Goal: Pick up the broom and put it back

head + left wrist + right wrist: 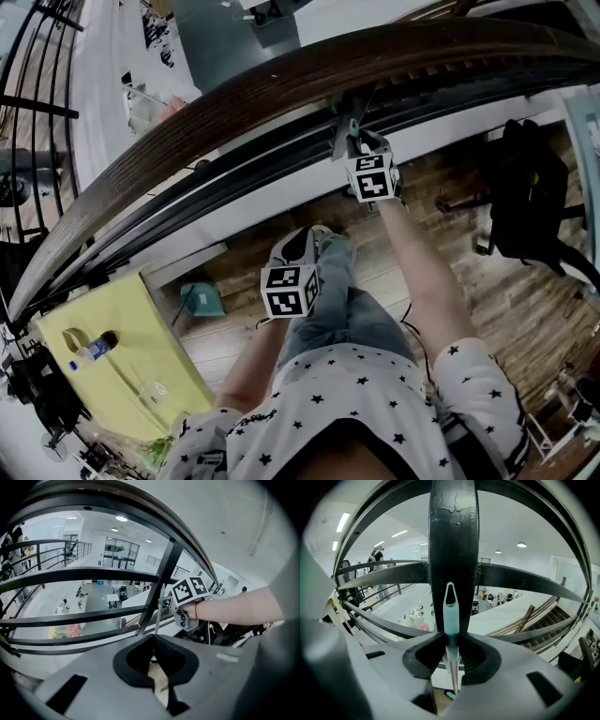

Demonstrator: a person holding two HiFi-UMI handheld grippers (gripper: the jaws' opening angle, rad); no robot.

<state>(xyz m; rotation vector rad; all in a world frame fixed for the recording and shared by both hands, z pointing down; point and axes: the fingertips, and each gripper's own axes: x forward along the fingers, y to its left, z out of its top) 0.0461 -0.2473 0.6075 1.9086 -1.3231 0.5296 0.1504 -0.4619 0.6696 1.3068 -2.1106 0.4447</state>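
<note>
The broom (451,616) stands upright at the far side of the scene, against the balcony railing. Its pale teal handle tip, with a hanging slot in it, rises just in front of a black railing post (452,536), and the thin metal shaft runs down below the tip. Whether the tip touches the post is unclear. In the head view only the tip of the broom (351,131) shows, just under the curved wooden handrail (281,84); the brush end cannot be made out.

The right gripper (451,651) has its tongs clenched on the broom handle, one pad on each side where teal meets metal. From above, the right gripper (354,141) is stretched out far from the body to the railing, with its marker cube toward the person. The left gripper view shows the right gripper (164,603) from the side, with the handle (157,620) as a thin vertical line beside the railing bars.

The left gripper (152,656) has its tongs clenched with nothing between them; only floor shows below the pads. It (302,246) hangs nearer the body, left of the right arm and well apart from the broom.

At the near left is a yellow desk (141,375) with a small bottle (92,351) lying on it. A small teal object (202,300) sits on the wooden floor (506,291) between the desk and the person's legs.
</note>
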